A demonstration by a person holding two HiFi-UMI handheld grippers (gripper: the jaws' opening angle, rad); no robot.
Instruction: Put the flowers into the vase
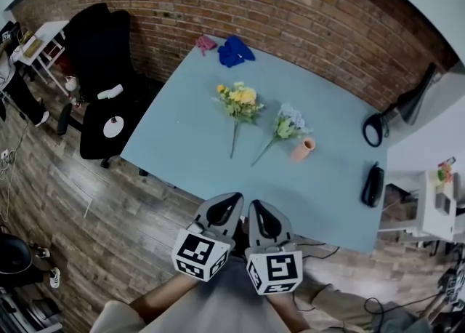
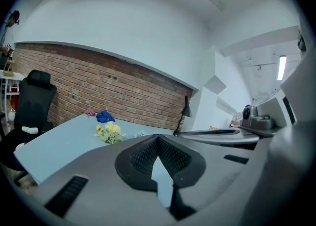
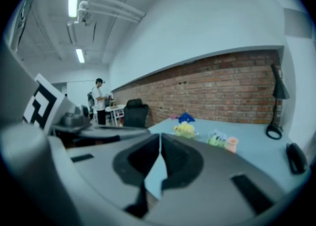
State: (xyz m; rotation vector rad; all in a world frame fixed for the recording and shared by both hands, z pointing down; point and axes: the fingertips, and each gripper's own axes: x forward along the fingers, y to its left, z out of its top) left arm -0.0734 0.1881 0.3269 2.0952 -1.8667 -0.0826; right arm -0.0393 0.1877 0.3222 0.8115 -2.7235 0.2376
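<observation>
Head view: both grippers are cut off at their rear by the marker cubes, and the arms behind them are lost at the frame's bottom. The left gripper (image 1: pixel 231 199) and right gripper (image 1: pixel 256 206) are held side by side at the desk's (image 1: pixel 182 135) near edge. In the gripper views the ribbed black pads of each are seen pressed together at the tips, with nothing between them.

Near the middle of the smooth, pale blue desk a yellow bunch (image 1: pixel 240 99) is laid flat, its thin stem pointed at the near edge. A pale bunch (image 1: pixel 289 124) is laid to its right. A small peach vase (image 1: pixel 302 148), short and cylindrical, is set just beside the pale bunch. Whether they touch cannot be made out.

A crumpled blue cloth (image 1: pixel 235 51) is seen at the far corner. At the right edge a black lamp (image 1: pixel 392 117) is partly cut off.
</observation>
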